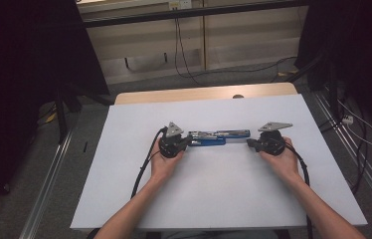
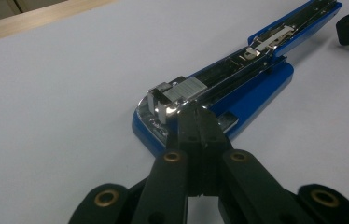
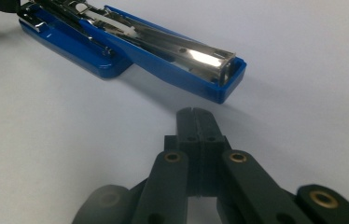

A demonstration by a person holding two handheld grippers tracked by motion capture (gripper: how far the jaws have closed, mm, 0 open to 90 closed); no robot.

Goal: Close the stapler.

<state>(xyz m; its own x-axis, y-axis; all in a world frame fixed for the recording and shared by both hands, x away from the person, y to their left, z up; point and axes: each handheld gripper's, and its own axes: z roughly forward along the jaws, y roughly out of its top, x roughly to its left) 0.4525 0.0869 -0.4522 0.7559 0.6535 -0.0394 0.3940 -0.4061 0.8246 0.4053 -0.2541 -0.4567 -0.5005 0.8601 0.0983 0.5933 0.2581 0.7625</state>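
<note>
A white worktop (image 1: 214, 189) is seen from the high view, with a wooden edge along its far side. The forearms of a person come in from the bottom, and one claw is held in each hand.

Near the middle of the worktop a blue stapler (image 1: 218, 136) is laid, opened out flat, so that its base and its upper arm are stretched in one long line from left to right. In the left gripper view the stapler (image 2: 238, 88) is shown with the chrome magazine facing up and the blue base under it. In the right gripper view the stapler (image 3: 163, 60) is seen from its other end, where the shiny metal channel is set inside the blue cover.

The left claw (image 1: 186, 143) is placed at the left end of the stapler. In the left gripper view the left claw (image 2: 199, 116) is seen with its jaws pressed together, and the tips are laid against the metal front end of the stapler; nothing is pinched between them.

The right claw (image 1: 249, 143) is held just beside the right end of the stapler. In the right gripper view the right claw (image 3: 196, 116) is also seen pressed together, with a small strip of worktop between its tips and the blue end.
</note>
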